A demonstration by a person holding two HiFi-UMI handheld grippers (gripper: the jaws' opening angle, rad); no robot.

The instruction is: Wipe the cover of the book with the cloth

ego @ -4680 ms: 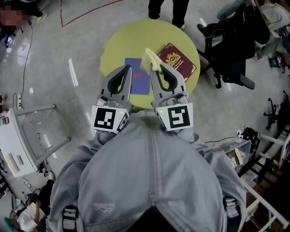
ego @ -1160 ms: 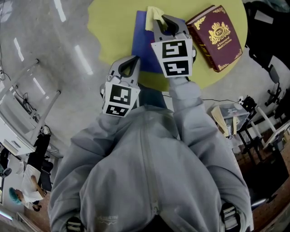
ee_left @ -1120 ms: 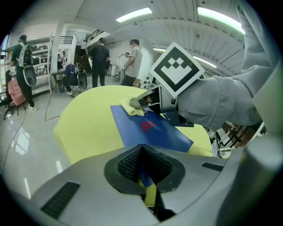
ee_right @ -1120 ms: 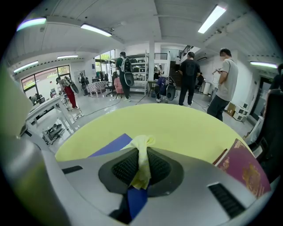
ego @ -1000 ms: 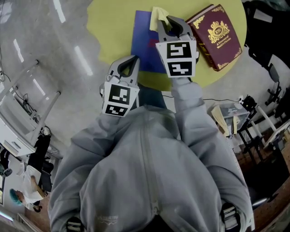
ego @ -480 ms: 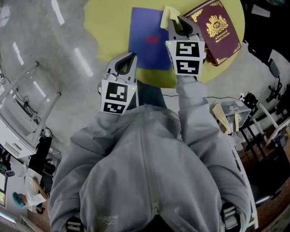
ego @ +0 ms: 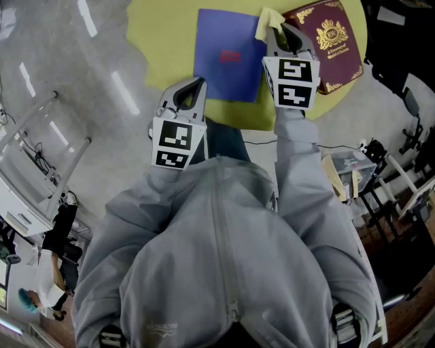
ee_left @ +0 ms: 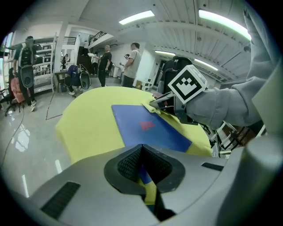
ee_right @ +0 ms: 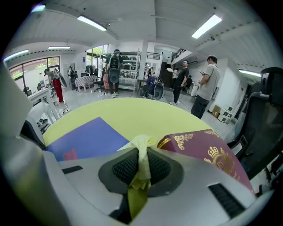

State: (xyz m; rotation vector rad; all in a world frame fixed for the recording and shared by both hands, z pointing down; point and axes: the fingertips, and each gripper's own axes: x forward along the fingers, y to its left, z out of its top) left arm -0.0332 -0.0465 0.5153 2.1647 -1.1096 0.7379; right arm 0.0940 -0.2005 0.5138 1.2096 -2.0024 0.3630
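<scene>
Right gripper (ego: 282, 35) pinches our cloth (ego: 267, 18) just beside the book (ego: 336, 41); left gripper (ego: 190, 88) is closed, empty. With nothing steadying it, we could shove the book off the table (ego: 163, 41).

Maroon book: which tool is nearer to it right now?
Right. The right tool, shut on the yellow cloth, sits right beside the maroon book; the left tool hangs back at the near edge of the table, beyond the blue folder.

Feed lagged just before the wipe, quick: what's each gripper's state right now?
Left gripper: closed, nothing between its jaws.
Right gripper: closed on the pale yellow cloth.
</scene>
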